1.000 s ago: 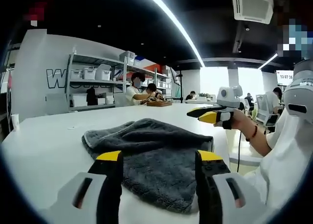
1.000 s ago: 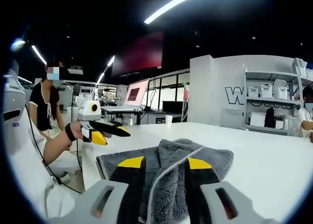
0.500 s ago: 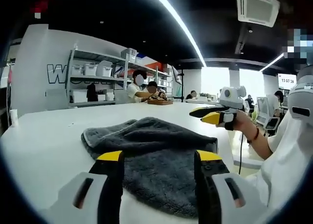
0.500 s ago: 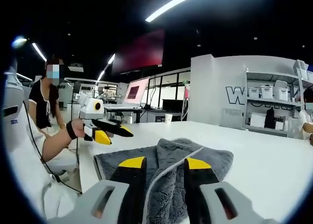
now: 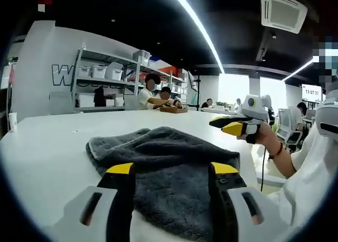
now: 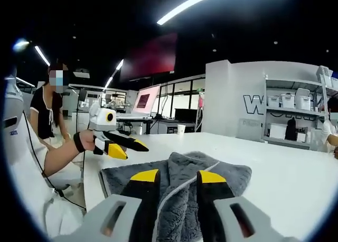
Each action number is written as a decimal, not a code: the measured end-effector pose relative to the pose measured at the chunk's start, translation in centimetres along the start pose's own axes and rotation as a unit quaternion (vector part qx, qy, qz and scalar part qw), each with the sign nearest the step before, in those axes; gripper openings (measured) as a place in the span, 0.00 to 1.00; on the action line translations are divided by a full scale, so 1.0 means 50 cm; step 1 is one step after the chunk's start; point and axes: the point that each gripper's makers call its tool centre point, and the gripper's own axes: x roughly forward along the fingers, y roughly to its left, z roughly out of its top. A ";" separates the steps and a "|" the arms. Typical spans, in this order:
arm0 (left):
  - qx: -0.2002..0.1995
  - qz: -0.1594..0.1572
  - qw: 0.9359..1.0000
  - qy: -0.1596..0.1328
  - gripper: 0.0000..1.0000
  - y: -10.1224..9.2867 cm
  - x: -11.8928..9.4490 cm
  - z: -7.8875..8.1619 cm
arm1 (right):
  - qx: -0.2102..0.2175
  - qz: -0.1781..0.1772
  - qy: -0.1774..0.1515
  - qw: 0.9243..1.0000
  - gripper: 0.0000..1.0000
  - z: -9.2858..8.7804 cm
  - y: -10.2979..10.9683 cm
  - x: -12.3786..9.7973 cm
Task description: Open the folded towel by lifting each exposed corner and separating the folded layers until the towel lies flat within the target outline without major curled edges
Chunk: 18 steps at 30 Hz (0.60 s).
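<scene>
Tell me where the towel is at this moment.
The towel lies folded on the white table, just ahead of both open grippers, centred low in both views.

A broad white bench (image 5: 47, 147) carries a grey towel (image 5: 169, 163), folded with its layers stacked, lying near the close edge. In the right gripper view the towel (image 6: 182, 173) shows a pale seam running across its top fold; the bench (image 6: 285, 184) stretches far to the right.
</scene>
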 end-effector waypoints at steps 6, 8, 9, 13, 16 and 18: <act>0.021 0.015 1.000 0.010 0.51 0.013 0.007 0.003 | -0.001 -0.001 0.000 1.000 0.22 0.000 -0.001 -0.001; 0.025 0.016 0.999 0.015 0.52 0.018 0.007 0.000 | -0.005 -0.001 0.007 1.000 0.22 -0.005 -0.001 0.000; 0.020 0.017 1.000 0.014 0.52 0.020 0.007 0.000 | -0.007 -0.002 0.008 1.000 0.22 -0.006 -0.001 0.001; 0.020 0.029 0.999 0.018 0.51 0.028 0.006 -0.004 | 0.000 -0.010 0.006 1.000 0.22 -0.006 -0.007 0.004; 0.026 0.034 0.999 0.020 0.51 0.034 0.007 -0.009 | -0.001 -0.010 0.004 1.000 0.22 -0.001 -0.007 0.006; 0.015 0.030 0.999 0.016 0.51 0.036 0.009 -0.006 | -0.002 -0.011 0.005 1.000 0.22 0.001 -0.009 0.008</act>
